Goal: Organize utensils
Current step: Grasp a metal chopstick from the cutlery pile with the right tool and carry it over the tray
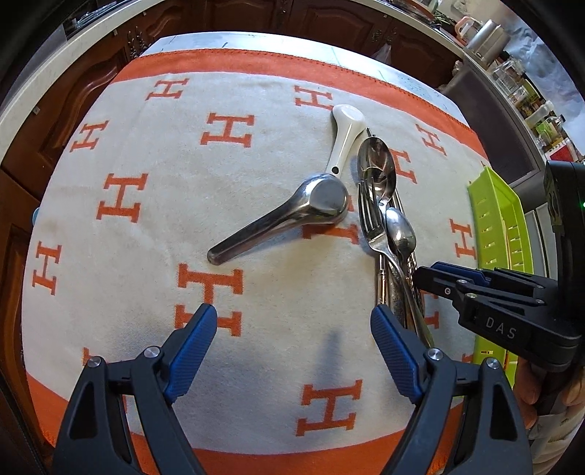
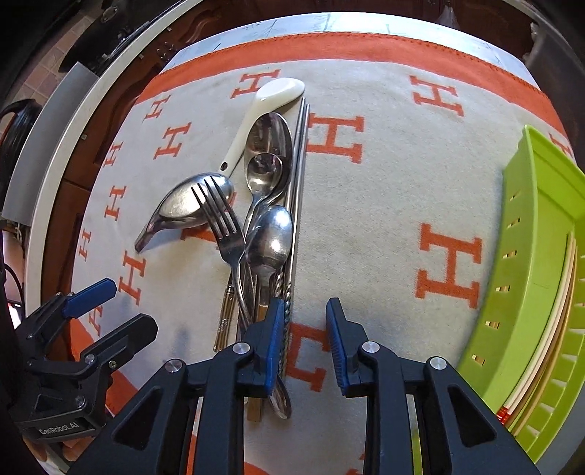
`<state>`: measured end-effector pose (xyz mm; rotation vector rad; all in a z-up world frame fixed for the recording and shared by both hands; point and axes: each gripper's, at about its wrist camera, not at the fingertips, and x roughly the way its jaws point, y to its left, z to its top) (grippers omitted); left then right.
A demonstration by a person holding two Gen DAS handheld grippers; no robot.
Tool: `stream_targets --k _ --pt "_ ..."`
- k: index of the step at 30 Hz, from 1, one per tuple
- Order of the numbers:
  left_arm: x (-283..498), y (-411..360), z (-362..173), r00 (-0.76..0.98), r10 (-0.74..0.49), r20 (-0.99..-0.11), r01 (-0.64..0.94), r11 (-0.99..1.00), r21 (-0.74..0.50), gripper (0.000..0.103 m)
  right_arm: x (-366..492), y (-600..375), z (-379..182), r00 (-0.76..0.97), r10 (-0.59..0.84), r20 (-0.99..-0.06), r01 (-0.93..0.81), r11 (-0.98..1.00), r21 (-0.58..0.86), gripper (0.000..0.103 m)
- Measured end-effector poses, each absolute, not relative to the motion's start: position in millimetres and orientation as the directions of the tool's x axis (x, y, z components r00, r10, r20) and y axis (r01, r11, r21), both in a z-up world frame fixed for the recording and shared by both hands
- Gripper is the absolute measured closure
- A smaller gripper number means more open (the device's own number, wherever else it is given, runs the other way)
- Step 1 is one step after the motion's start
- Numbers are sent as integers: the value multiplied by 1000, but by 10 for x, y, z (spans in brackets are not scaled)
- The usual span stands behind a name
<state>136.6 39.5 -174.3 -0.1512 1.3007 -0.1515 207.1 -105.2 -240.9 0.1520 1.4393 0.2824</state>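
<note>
A pile of utensils lies on the orange-and-white H-patterned cloth (image 1: 146, 226): a white ceramic spoon (image 2: 268, 98), a steel soup spoon (image 2: 186, 204), a fork (image 2: 223, 223), two round steel spoons (image 2: 268, 146), a smaller spoon (image 2: 272, 237) and steel chopsticks (image 2: 298, 175). The steel soup spoon (image 1: 292, 212) and white spoon (image 1: 345, 139) also show in the left wrist view. My right gripper (image 2: 305, 343) is open, just right of the utensil handles. My left gripper (image 1: 292, 347) is open and empty, near the front of the cloth.
A lime green slotted tray (image 2: 530, 277) stands at the cloth's right edge, with some long pale pieces inside it; it also shows in the left wrist view (image 1: 493, 226). Dark wooden cabinets (image 1: 329, 18) stand beyond the table. A cluttered counter (image 1: 512, 73) is at far right.
</note>
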Motion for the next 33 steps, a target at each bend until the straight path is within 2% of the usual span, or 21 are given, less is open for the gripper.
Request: stream_targets --k 9,17,18,19,33 --pt "1379 467 -1786 252 -214 -944 11 976 -219 19 2047 -874 -2393 103 157 -982 -190 972 136 80" --pt "1374 502 -1805 246 -231 -941 7 972 -237 19 2041 -825 -2377 105 110 -988 -209 974 87 80" --pt "1373 499 -1801 248 -232 -941 10 971 -237 19 2041 -830 -2370 109 112 -988 -208 974 87 88" --pt "1369 498 -1791 252 -231 -940 12 972 -235 19 2041 -841 -2364 117 115 -986 -202 975 90 97" --pt "1353 378 -1681 264 -239 -935 48 971 -234 19 1941 -1521 -2147 225 278 -934 58 953 297 98"
